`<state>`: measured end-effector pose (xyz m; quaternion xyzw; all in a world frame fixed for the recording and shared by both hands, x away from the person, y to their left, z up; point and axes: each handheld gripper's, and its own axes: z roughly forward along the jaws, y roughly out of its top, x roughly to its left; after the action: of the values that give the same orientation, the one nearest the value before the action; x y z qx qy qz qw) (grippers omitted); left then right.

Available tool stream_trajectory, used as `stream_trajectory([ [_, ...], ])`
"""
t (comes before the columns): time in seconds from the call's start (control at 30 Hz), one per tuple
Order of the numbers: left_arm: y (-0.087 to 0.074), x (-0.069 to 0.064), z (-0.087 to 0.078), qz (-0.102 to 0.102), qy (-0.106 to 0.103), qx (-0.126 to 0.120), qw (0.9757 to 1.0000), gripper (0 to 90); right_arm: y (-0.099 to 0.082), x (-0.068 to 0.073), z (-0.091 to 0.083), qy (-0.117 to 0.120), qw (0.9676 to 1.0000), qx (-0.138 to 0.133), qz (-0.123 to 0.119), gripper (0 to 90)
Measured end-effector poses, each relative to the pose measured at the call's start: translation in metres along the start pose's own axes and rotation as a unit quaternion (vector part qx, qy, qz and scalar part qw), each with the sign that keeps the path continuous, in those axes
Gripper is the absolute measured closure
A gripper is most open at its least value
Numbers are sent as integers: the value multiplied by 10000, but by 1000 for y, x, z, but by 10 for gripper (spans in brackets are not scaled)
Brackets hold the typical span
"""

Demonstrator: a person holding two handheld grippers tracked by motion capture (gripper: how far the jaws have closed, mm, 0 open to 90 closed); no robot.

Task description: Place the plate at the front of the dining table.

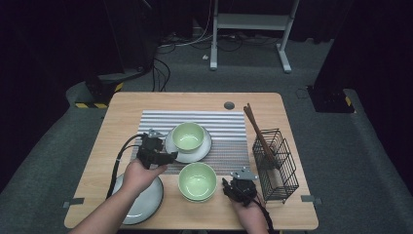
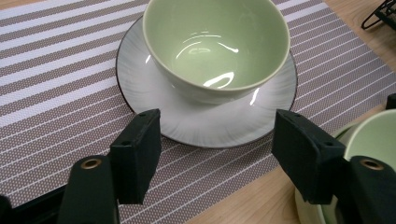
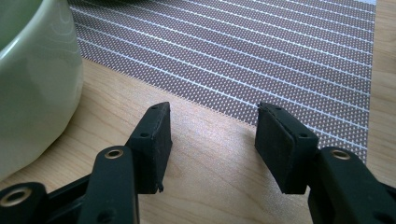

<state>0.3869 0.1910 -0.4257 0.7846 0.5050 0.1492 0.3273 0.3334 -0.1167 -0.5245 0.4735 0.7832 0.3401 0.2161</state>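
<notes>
Pale green bowl (image 2: 215,44) sits on the plate (image 2: 140,88) on the striped mat (image 2: 51,70), straight ahead of my left gripper (image 2: 217,154). Jaws spread, nothing between the pads; plate's near rim lies just beyond them. Left hand is the nearer one. My right gripper (image 3: 212,147) hovers released over bare table (image 3: 205,186), second bowl (image 3: 32,88) just beside it.
</notes>
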Motion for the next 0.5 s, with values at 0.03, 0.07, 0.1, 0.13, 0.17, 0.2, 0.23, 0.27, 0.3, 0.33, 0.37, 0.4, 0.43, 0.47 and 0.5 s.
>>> stream_trajectory([
  [0.03, -2, 0, -1, -14, 4, -25, 10000, 307, 0, 0, 0, 2, 10000, 0, 1, 454],
  [0.07, -4, 0, -1, -19, 1, -44, 10000, 304, 0, 0, 0, 5, 10000, 1, 8, 453],
  [0.1, -7, -1, -2, -20, -2, -59, 10000, 300, 0, 0, 0, 4, 10000, 4, 21, 453],
  [0.13, -9, -1, -2, 14, 22, -73, 10000, 296, 0, 0, 0, 3, 10000, -1, 4, 453],
  [0.17, -11, -1, -3, 43, 46, -81, 9999, 294, 0, 0, 0, 4, 10000, 0, 5, 454],
  [0.2, -13, -1, -4, 48, 46, -106, 9999, 292, 0, 0, 0, 5, 10000, 0, 7, 453],
  [0.23, -15, -1, -5, 23, 21, -134, 9999, 291, 0, 0, 0, 6, 10000, 3, 18, 453],
  [0.27, -17, 0, -6, 9, -2, -151, 9999, 291, 0, 0, 0, 5, 10000, 4, 20, 453],
  [0.3, -19, 0, -7, 25, 6, -169, 9999, 289, 0, 0, 0, 6, 10000, 1, 7, 453],
  [0.33, -22, 1, -8, 56, 20, -181, 9998, 289, 0, 0, 0, 6, 10000, 4, 21, 453],
  [0.37, -24, 1, -9, 60, 8, -201, 9998, 290, 0, 0, 0, 5, 10000, 3, 18, 453],
  [0.4, -26, 1, -10, 90, 0, -215, 9997, 290, 0, 0, 0, 6, 10000, 0, 7, 453],
  [0.43, -29, 2, -11, 93, -15, -229, 9997, 290, 0, 0, 0, 6, 10000, 0, 8, 453],
  [0.47, -32, 2, -12, 123, -27, -236, 9996, 291, 0, 0, 0, 4, 10000, 4, 18, 453],
  [0.5, -34, 2, -12, 171, -9, -256, 9995, 296, 0, 0, 0, 7, 10000, 1, 9, 453],
])
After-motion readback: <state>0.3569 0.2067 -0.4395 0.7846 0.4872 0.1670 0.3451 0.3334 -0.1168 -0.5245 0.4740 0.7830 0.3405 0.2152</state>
